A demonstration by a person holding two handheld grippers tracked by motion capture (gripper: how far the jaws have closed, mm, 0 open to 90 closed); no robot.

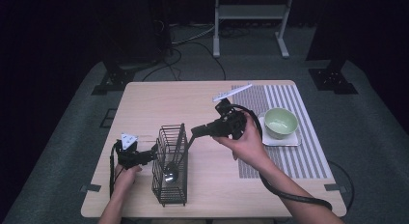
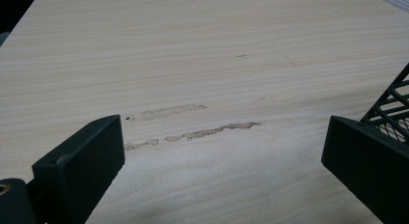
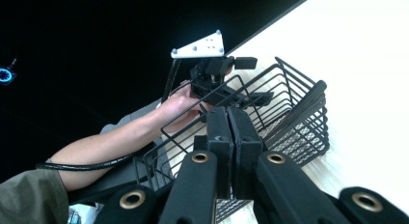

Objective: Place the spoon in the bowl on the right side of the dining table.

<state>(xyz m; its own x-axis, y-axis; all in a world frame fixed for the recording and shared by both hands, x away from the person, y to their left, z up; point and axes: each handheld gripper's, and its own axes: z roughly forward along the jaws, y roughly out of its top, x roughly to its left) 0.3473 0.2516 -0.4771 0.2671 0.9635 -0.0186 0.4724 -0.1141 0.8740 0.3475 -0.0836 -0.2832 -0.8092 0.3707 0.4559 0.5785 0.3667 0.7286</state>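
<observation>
Fingers of the left gripper (image 1: pixel 144 156) stand apart at the wire basket's (image 1: pixel 170 185) nine o'clock side, one finger (image 2: pixel 371 171) just beside the mesh, probably to steady it. Inside the basket leans a ladle (image 1: pixel 171 172), bowl down, handle toward one o'clock. Fingers of the right gripper (image 1: pixel 195 131) are pressed together above the basket's one o'clock corner, close to that handle; whether they touch it cannot be told.

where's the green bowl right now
In the high view the pale green bowl sits on a white square plate at the table's right, on the striped mat.
</observation>
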